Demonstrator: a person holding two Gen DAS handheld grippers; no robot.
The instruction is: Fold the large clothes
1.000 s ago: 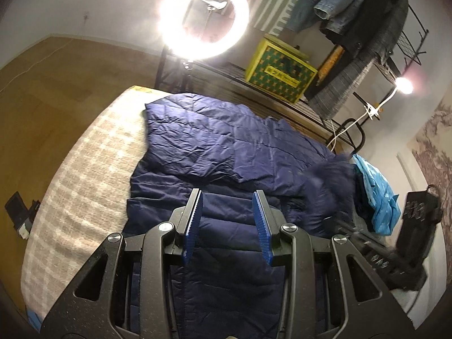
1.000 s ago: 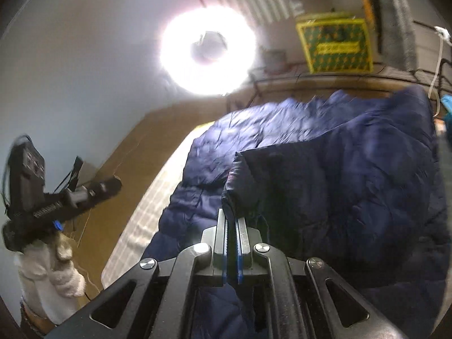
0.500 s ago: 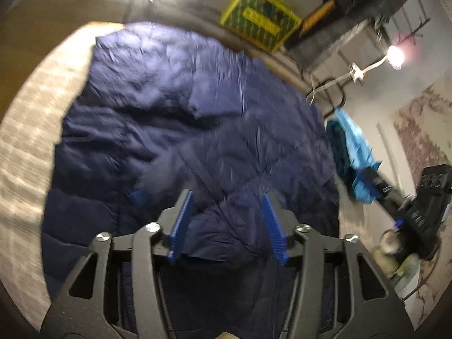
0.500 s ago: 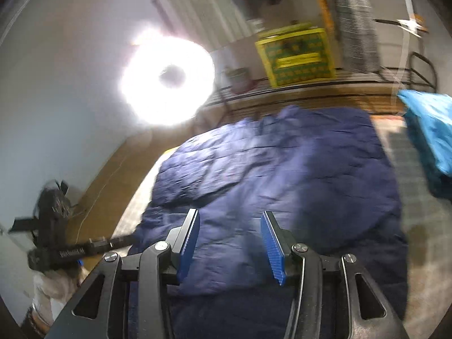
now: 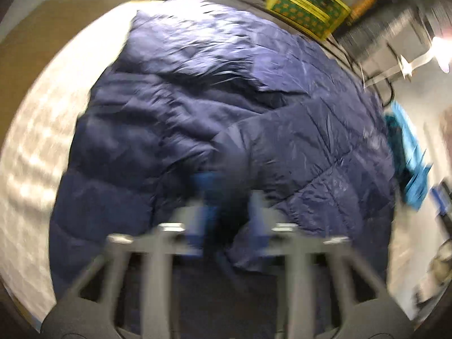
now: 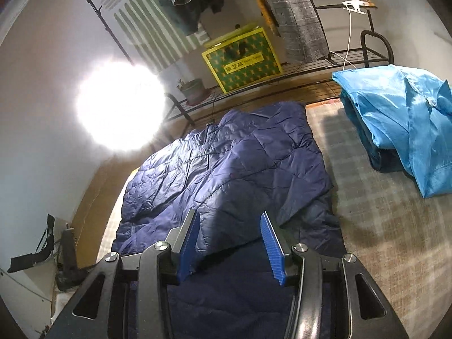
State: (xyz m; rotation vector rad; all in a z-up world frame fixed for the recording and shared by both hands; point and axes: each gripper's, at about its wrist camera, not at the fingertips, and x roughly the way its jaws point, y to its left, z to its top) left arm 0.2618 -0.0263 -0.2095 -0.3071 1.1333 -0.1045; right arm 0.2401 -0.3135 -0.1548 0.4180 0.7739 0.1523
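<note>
A large navy quilted down coat [image 5: 226, 107] lies spread on a checked bed cover [image 5: 31, 152]; it also shows in the right wrist view [image 6: 226, 166]. One side panel is folded over the body. My left gripper [image 5: 226, 206] is low over a raised fold near the coat's middle; the view is blurred and fabric sits between its fingers, but I cannot tell whether it grips. My right gripper [image 6: 230, 234] is open and empty, just above the coat's near edge.
A crumpled light blue garment [image 6: 404, 124] lies on the bed to the right of the coat. A metal rack with a yellow-green box [image 6: 243, 59] and hanging clothes stands behind. A bright ring light [image 6: 118, 107] glares at left.
My right gripper let go of the coat panel and opened; the panel now lies folded flat. My left gripper dropped down toward the coat's middle fold, still moving fast.
</note>
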